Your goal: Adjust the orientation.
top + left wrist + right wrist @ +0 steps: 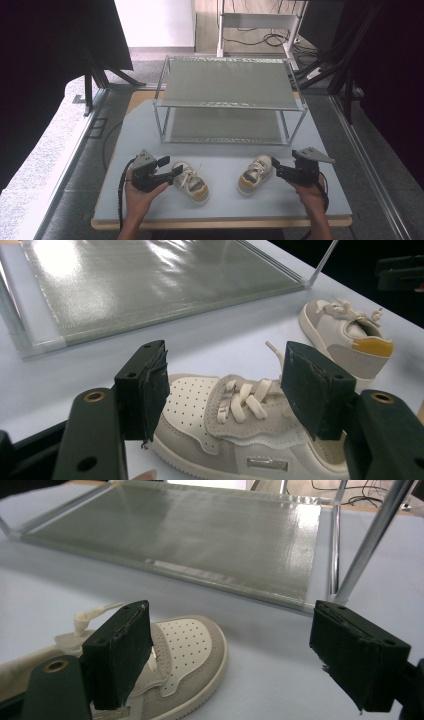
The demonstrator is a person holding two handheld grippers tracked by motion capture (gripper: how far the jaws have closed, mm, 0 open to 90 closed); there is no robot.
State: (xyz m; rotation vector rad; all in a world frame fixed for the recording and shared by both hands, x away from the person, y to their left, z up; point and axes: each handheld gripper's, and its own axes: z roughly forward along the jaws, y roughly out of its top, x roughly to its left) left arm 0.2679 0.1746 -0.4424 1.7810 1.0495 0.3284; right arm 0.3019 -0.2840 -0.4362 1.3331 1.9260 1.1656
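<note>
Where seen closer, perforated shoe toe (187,642)

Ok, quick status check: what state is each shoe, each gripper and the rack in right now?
Left shoe: upright on its sole on the table, laced, between the open jaws, not gripped.
Right shoe: upright on its sole, laced, not gripped.
Left gripper: open, jaws either side of the left shoe.
Right gripper: open, beside the right shoe.
Two-tier rack: standing upright, both shelves bare.

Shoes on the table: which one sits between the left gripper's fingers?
The left shoe, between the left gripper fingers; the right shoe lies toward the right gripper.
</note>
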